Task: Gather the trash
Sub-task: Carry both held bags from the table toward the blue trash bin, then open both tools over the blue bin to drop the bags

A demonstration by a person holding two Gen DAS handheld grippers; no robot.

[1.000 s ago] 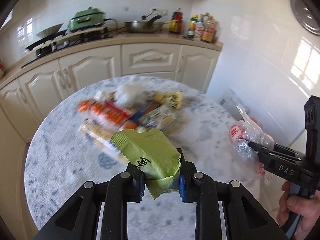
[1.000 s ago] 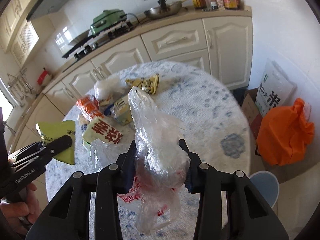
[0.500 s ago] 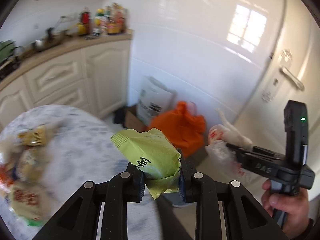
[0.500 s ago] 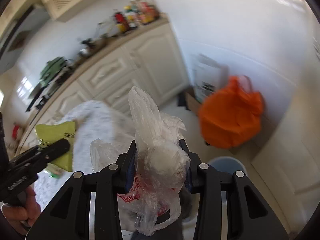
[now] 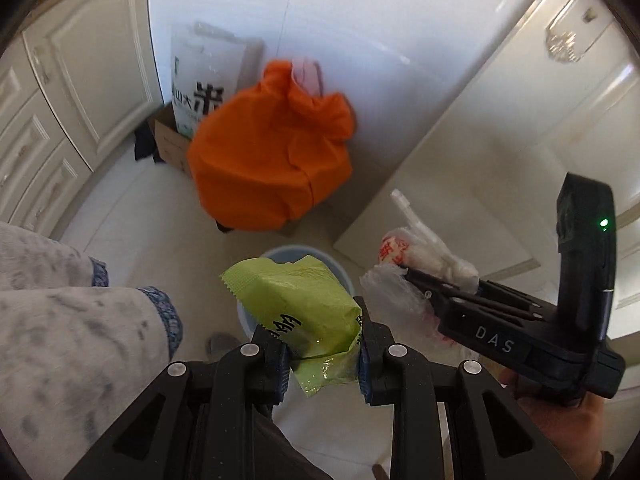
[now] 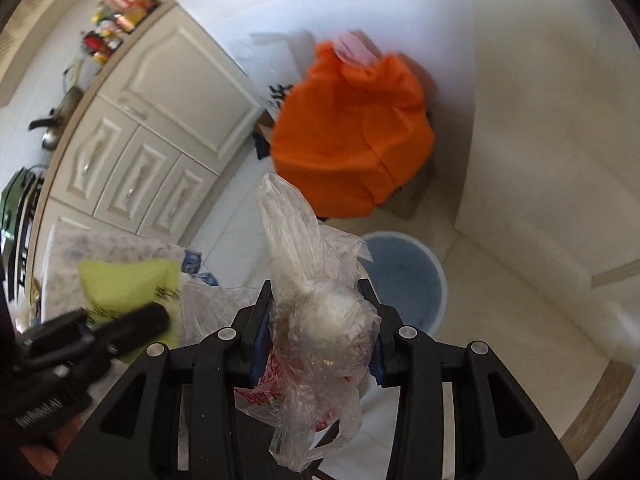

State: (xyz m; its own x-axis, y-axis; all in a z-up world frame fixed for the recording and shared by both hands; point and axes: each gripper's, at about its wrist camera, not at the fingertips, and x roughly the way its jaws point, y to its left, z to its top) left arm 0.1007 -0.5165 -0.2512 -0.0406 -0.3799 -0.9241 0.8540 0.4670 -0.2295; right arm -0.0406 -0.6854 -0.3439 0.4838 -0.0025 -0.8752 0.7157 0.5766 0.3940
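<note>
Pale tiled floor (image 5: 132,216) carrying a blue bin (image 6: 404,276), an orange bag (image 5: 268,160) and a cardboard box (image 5: 170,146).

1. The snack wrapper (image 5: 298,300) is lime green with black lettering.
2. The plastic bag (image 6: 320,312) is clear, with red print low down.
3. The bin (image 6: 404,276) is pale blue.
4. Behind the bin, the cloth bag (image 5: 268,160) is plain bright orange.
5. The cupboards (image 6: 168,120) left of the cloth bag are cream.
6. The desk (image 6: 108,244) is white, mottled grey-blue.
7. The fingers (image 5: 280,360) are black with blue pads.
</note>
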